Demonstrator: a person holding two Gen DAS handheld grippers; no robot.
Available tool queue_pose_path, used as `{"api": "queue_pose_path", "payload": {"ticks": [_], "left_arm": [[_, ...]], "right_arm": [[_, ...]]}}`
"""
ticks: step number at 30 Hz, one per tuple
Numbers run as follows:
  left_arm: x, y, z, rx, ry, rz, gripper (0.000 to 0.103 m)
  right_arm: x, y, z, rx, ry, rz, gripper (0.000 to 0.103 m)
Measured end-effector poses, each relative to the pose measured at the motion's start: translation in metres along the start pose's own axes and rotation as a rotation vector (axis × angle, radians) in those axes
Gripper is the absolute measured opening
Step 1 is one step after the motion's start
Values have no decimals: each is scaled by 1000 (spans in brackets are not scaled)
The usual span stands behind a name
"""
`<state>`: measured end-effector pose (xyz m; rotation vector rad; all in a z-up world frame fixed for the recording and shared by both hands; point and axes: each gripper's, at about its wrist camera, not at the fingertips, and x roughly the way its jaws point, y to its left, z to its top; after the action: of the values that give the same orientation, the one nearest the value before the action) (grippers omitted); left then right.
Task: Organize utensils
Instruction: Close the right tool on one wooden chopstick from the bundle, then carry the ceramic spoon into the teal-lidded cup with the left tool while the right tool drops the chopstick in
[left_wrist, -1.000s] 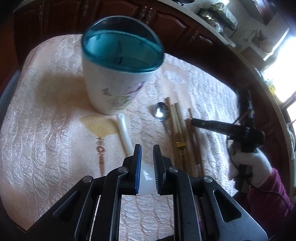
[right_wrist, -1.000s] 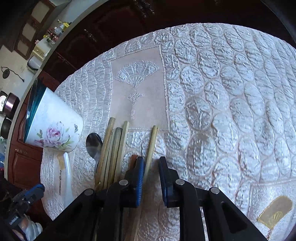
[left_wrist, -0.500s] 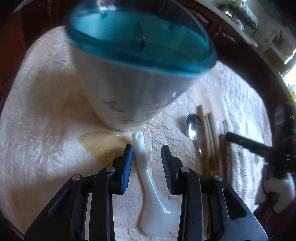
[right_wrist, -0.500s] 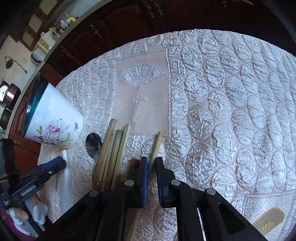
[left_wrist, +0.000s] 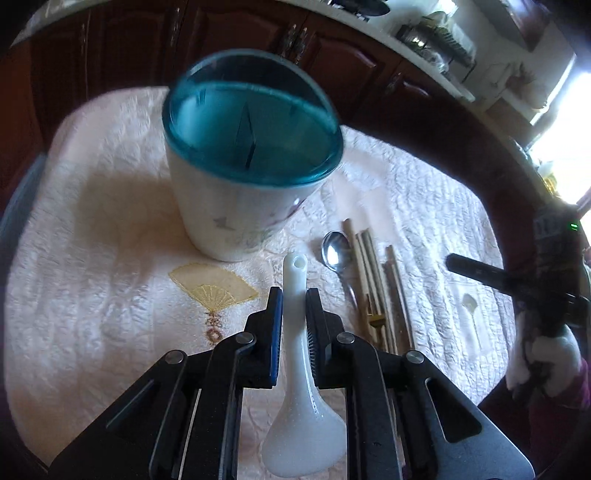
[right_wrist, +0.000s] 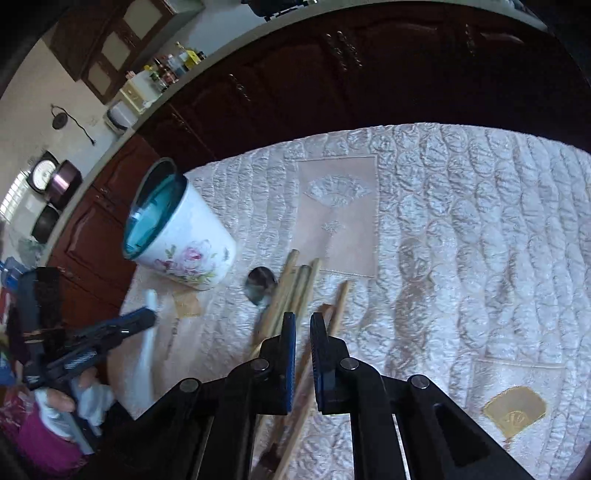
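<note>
We have the left gripper (left_wrist: 293, 306) closing its jaws on the handle of the white soup spoon (left_wrist: 306, 435). The handle fills the narrow gap and both blue pads touch it. The spoon's bowl lies toward 6 o'clock under the gripper, and its pierced tip points to 12 o'clock.

At 12 o'clock from this gripper stands the utensil holder (left_wrist: 236, 206), upright on the quilted tablecloth (left_wrist: 92, 295). It is white with a pink rose print, a teal rim and a teal inside split by dividers. A gold embroidered fan (left_wrist: 214, 288) sits on the cloth at 10 o'clock, between gripper and holder.

At 1 o'clock lies a metal spoon (left_wrist: 335, 253), bowl up, and just beside it at 2 o'clock a loose bundle of chopsticks (left_wrist: 369, 280) laid side by side.

In the right wrist view the right gripper (right_wrist: 303, 332) has its jaws drawn nearly together, with a single pale chopstick (right_wrist: 341, 299) running slantwise through the slim gap and its far end toward 1 o'clock. A darker stick shows just beside it. The holder is at 10 o'clock here, and the metal spoon at 11 o'clock.

A white-gloved hand (left_wrist: 543, 358) with a maroon sleeve carries the right gripper at 3 o'clock in the left view. We see pale lettering on the side of the left gripper and a small label near a green light on the right one, both too blurred to read. Dark wooden cabinets (right_wrist: 332, 92) run behind the table
</note>
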<state>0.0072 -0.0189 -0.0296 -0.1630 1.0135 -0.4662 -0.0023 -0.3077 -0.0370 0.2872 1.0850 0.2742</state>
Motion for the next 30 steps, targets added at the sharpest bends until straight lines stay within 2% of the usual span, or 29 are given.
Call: {"api": "queue_pose_path", "payload": {"ticks": [8, 20, 21, 23, 30], "left_arm": [[-22, 0, -5, -9, -30, -2, 11], [-18, 1, -4, -21, -18, 2, 11], [-18, 1, -4, -21, -17, 3, 11], [-18, 1, -3, -19, -16, 5, 11], [-27, -1, 0, -15, -41, -9, 11]], "right_arm": [[45, -16, -1, 54, 63, -70, 8], [90, -11, 18, 85, 100, -75, 13], [90, -10, 17, 83, 99, -71, 13], [86, -10, 18, 73, 102, -50, 6], [28, -8, 12, 32, 22, -5, 6]]}}
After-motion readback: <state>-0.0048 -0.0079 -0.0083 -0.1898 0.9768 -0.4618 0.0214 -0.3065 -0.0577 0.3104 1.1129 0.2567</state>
